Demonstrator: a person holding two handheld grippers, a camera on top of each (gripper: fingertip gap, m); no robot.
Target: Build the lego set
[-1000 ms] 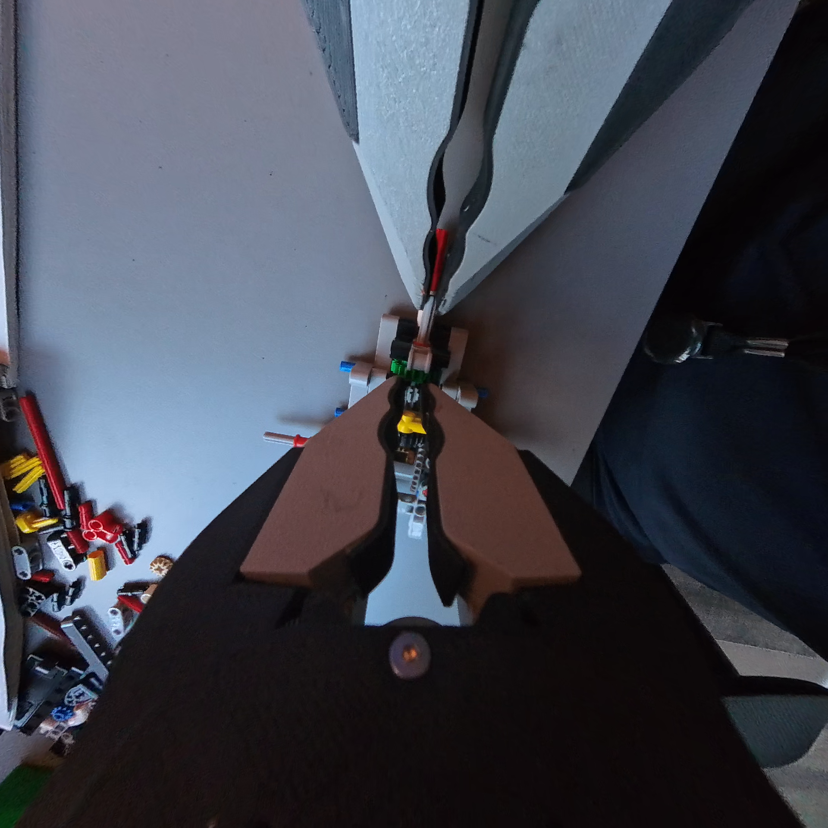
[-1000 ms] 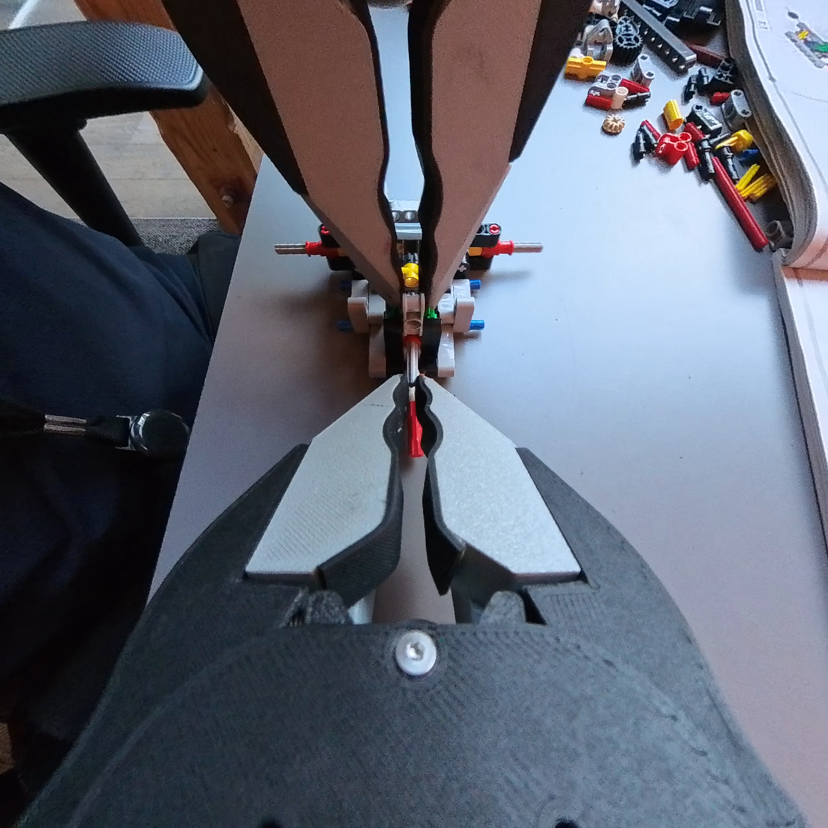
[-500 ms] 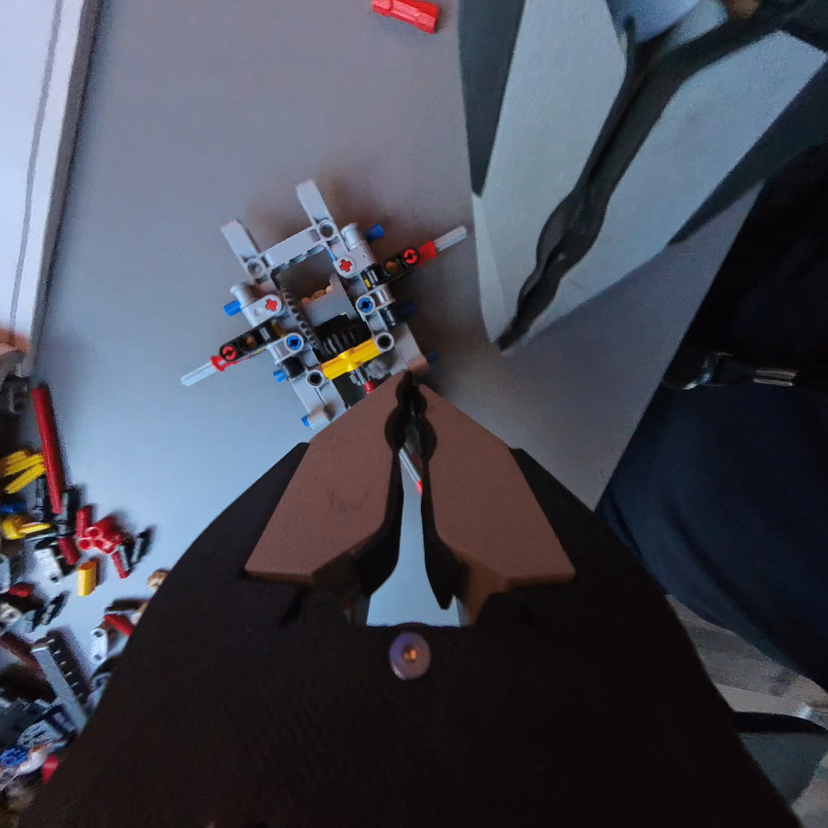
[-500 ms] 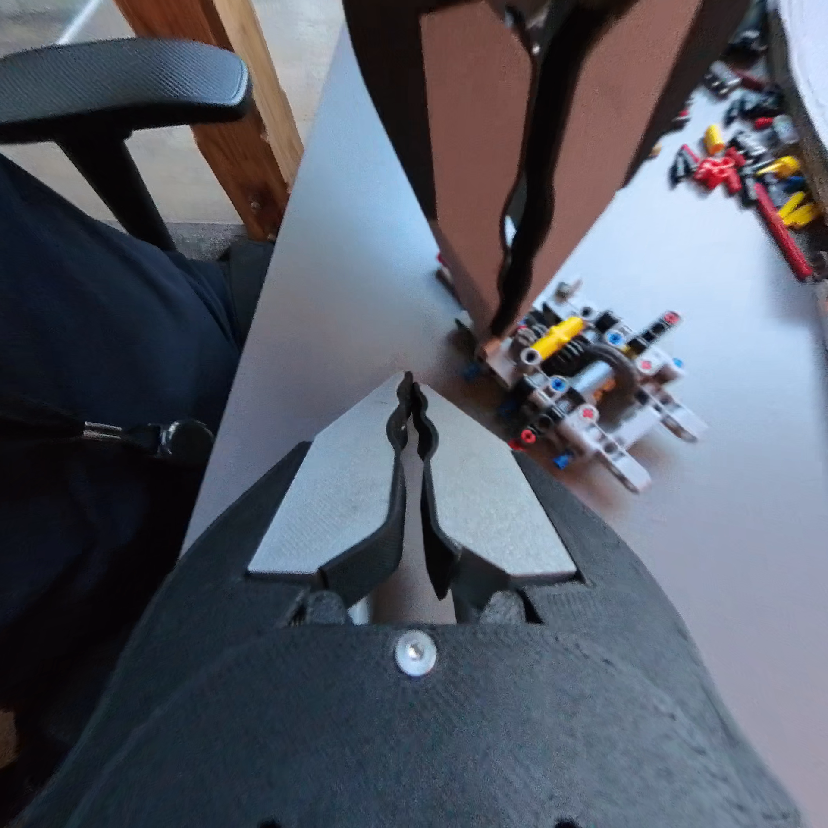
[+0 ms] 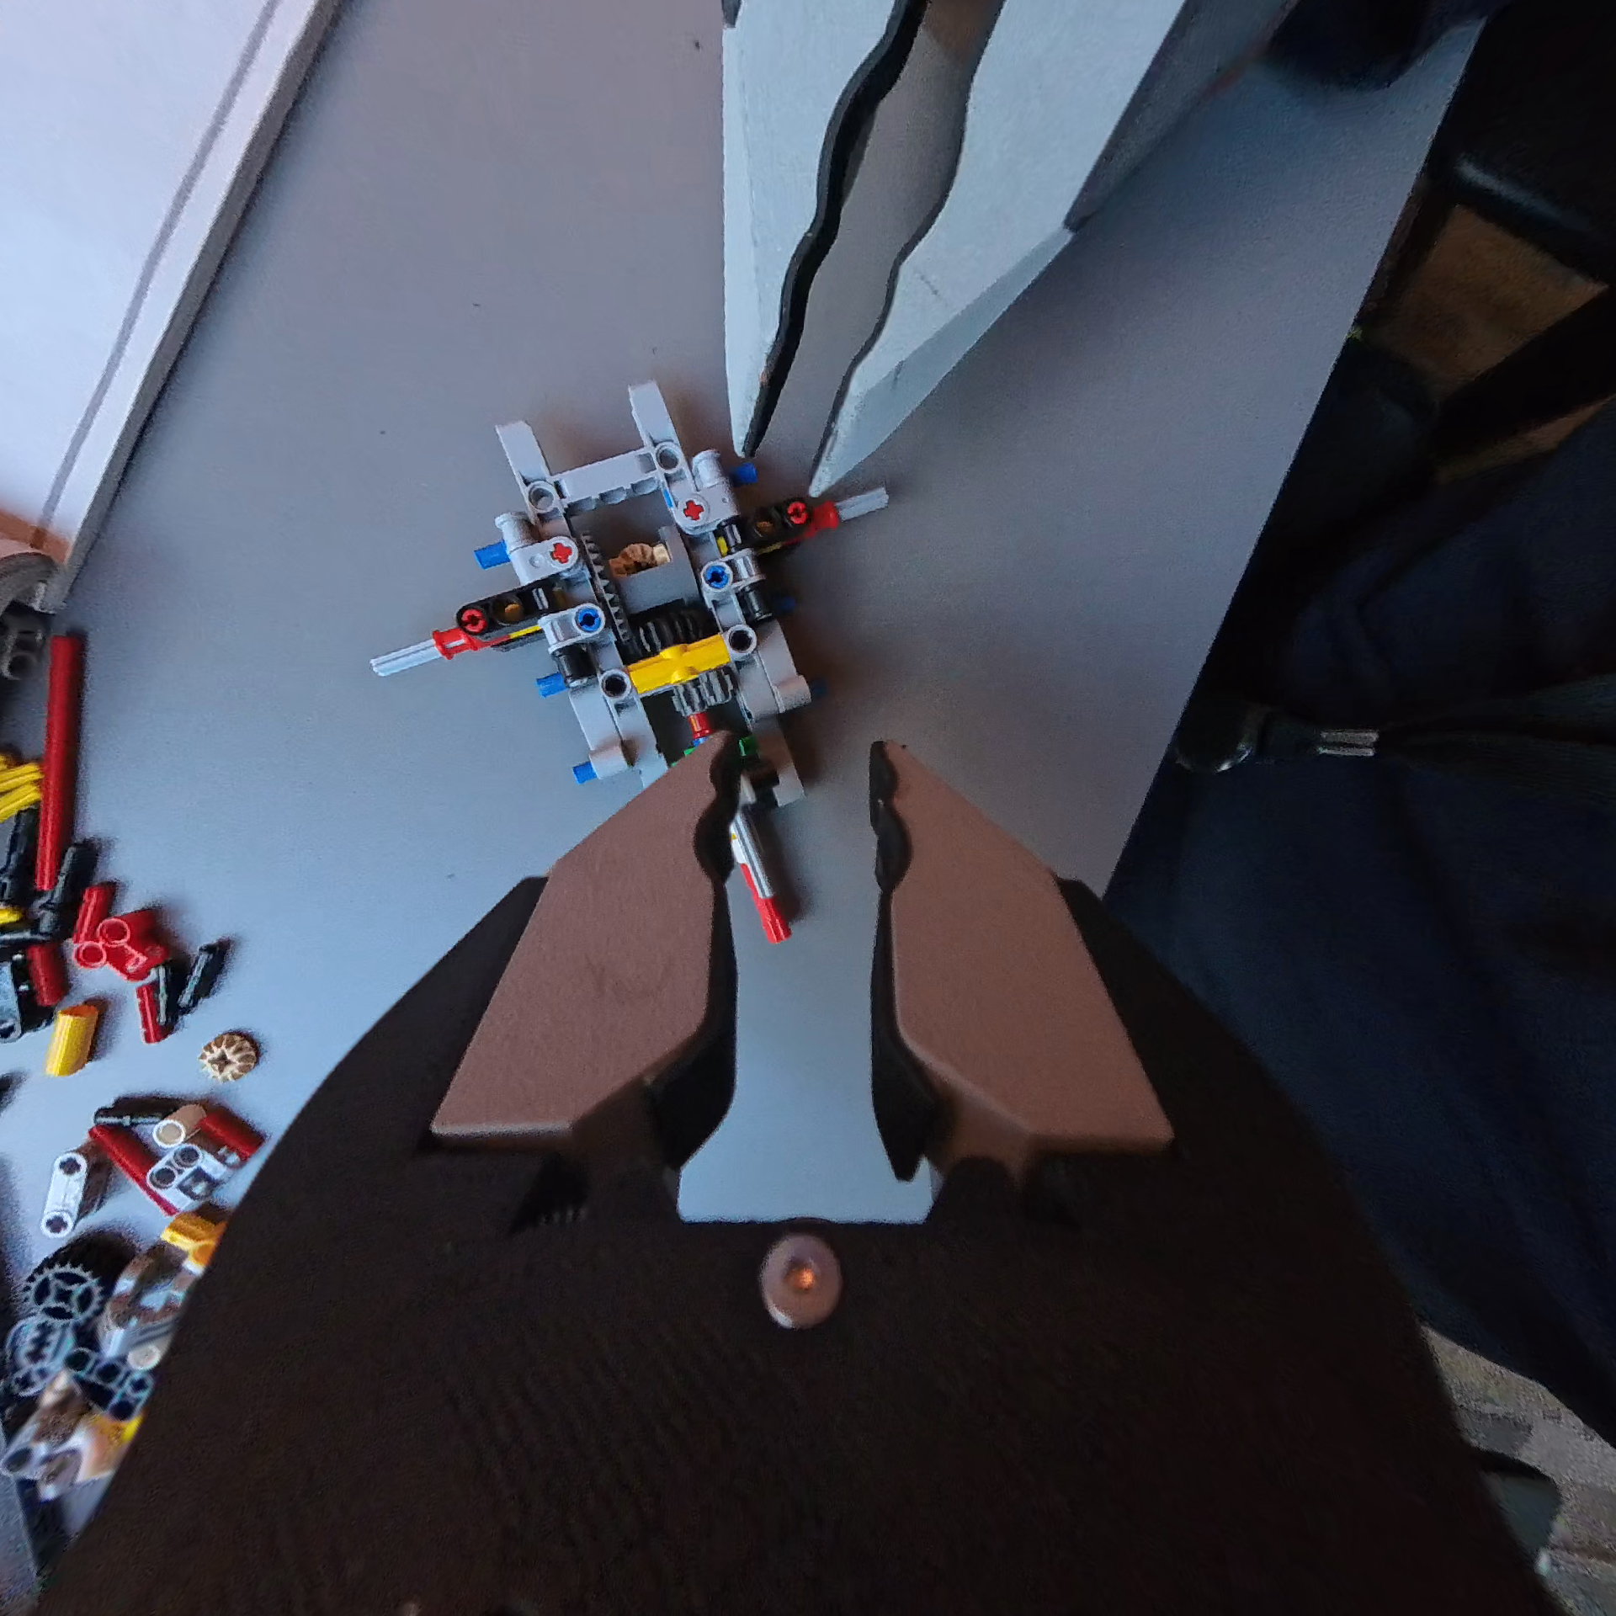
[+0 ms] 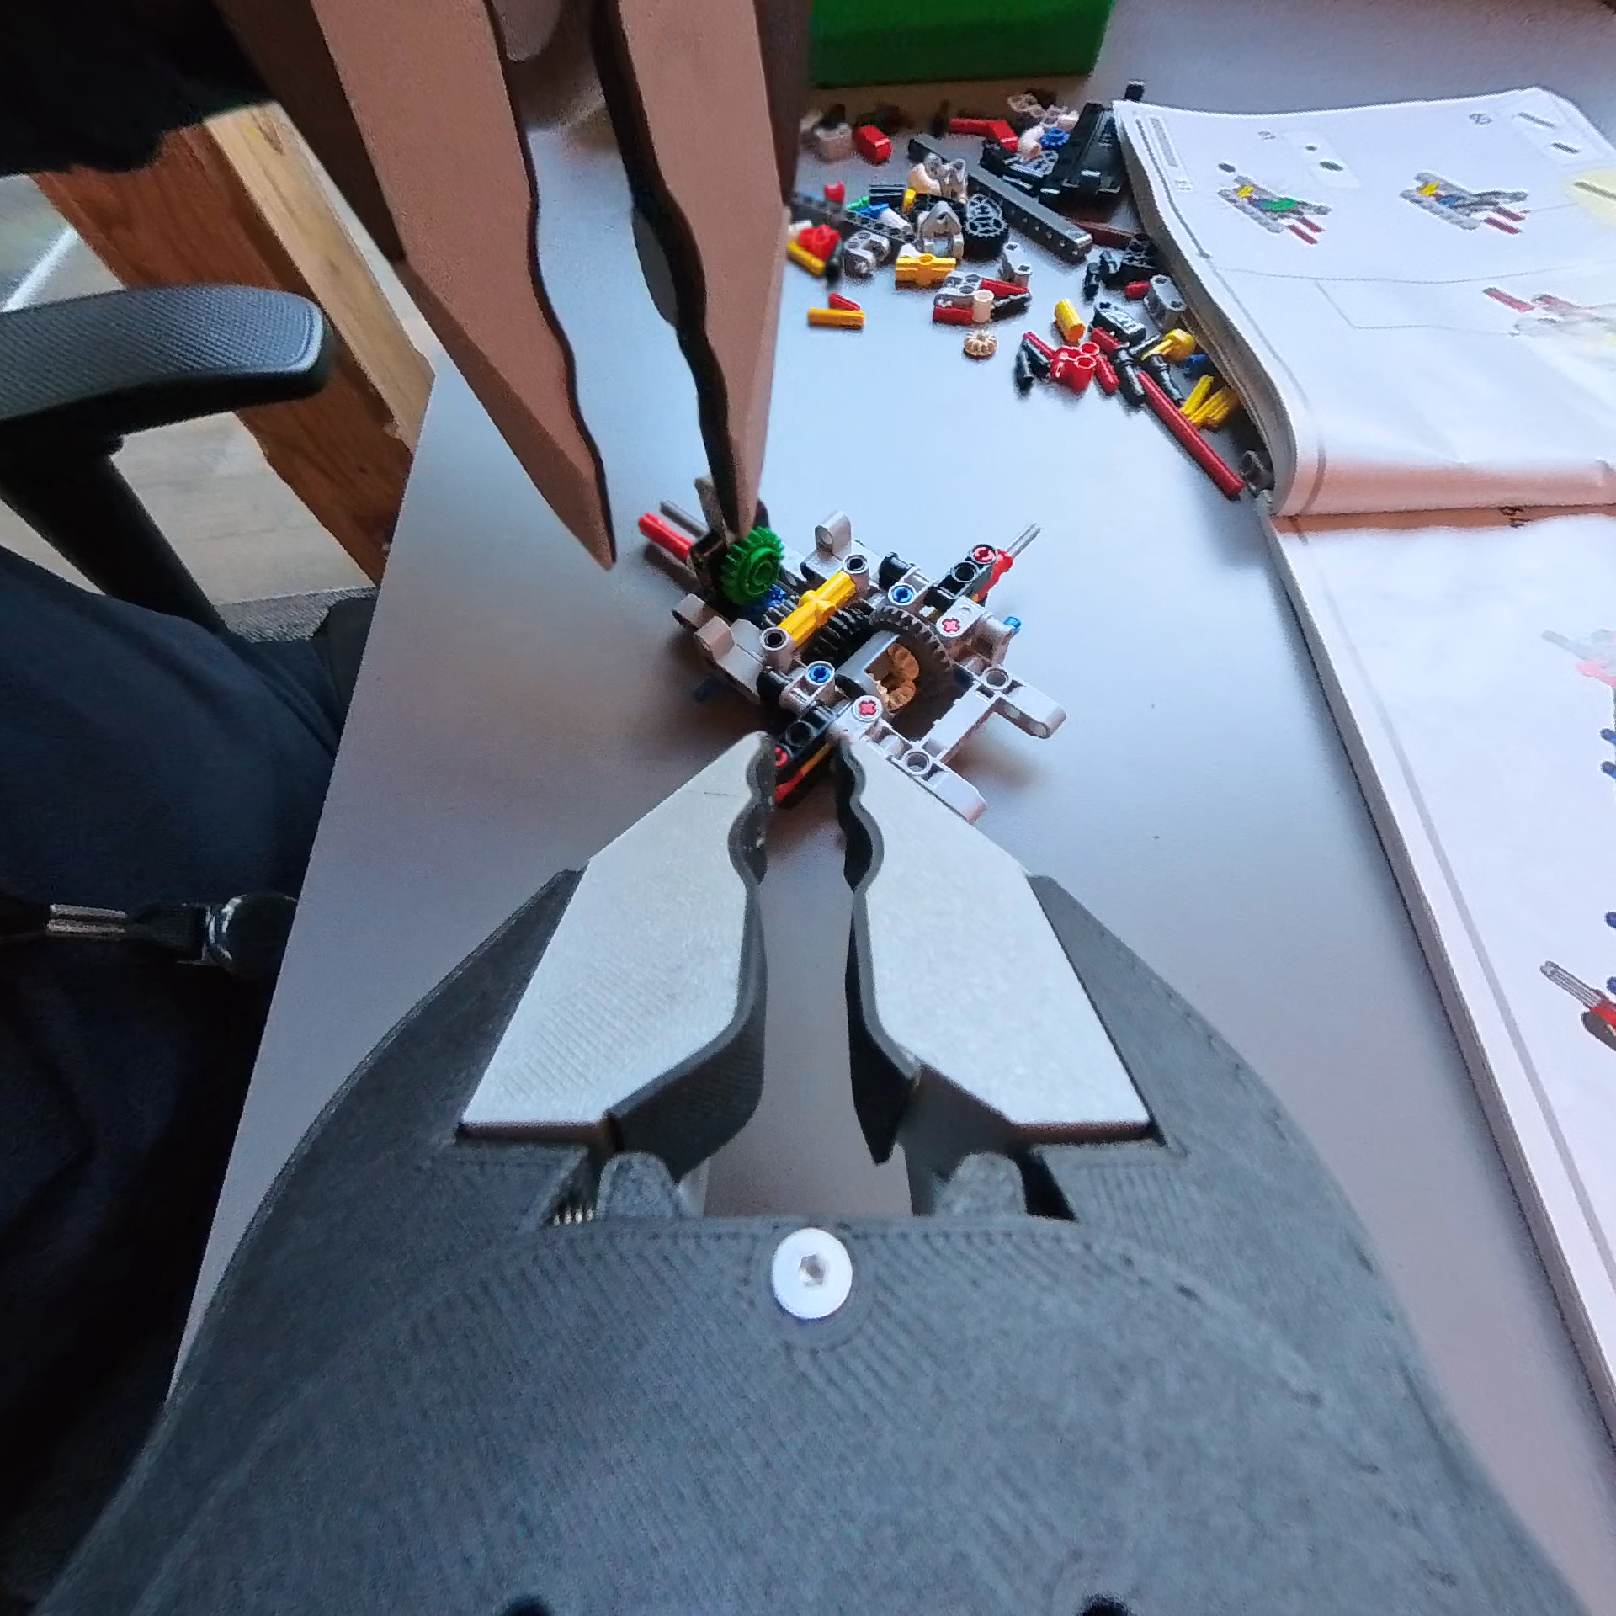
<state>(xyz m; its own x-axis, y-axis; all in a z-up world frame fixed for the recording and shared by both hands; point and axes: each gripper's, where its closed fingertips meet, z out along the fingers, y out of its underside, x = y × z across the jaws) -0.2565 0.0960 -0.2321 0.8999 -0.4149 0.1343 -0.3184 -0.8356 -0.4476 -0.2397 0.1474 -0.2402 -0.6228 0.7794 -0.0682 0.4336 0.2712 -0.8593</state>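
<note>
A grey brick-built gear assembly [image 5: 647, 603] with a yellow connector, black gears and a green gear [image 6: 752, 568] lies flat on the grey table [image 5: 437, 262]. A grey axle with a red end [image 5: 759, 866] sticks out of it toward me. My left gripper [image 5: 802, 743], with brown fingers, is open. The axle lies between its fingers, close to the left one. In the right wrist view the left gripper [image 6: 675, 542] comes down beside the green gear. My right gripper [image 6: 802, 748], with silver fingers, is slightly open. Its tips straddle the end of the assembly's black side beam [image 6: 800, 765].
A pile of loose red, yellow and black parts [image 6: 962, 236] lies at the table's far side, also in the left wrist view [image 5: 105, 962]. An open instruction booklet [image 6: 1399, 306] and a green box [image 6: 953, 39] border it. A person in dark clothes [image 5: 1399, 787] and a chair armrest [image 6: 149, 350] are at the table edge.
A second ago the left gripper was shut on the assembly and the right on its axle. The right let go. The left laid the assembly flat and opened. The right opened slightly at the side beam.
</note>
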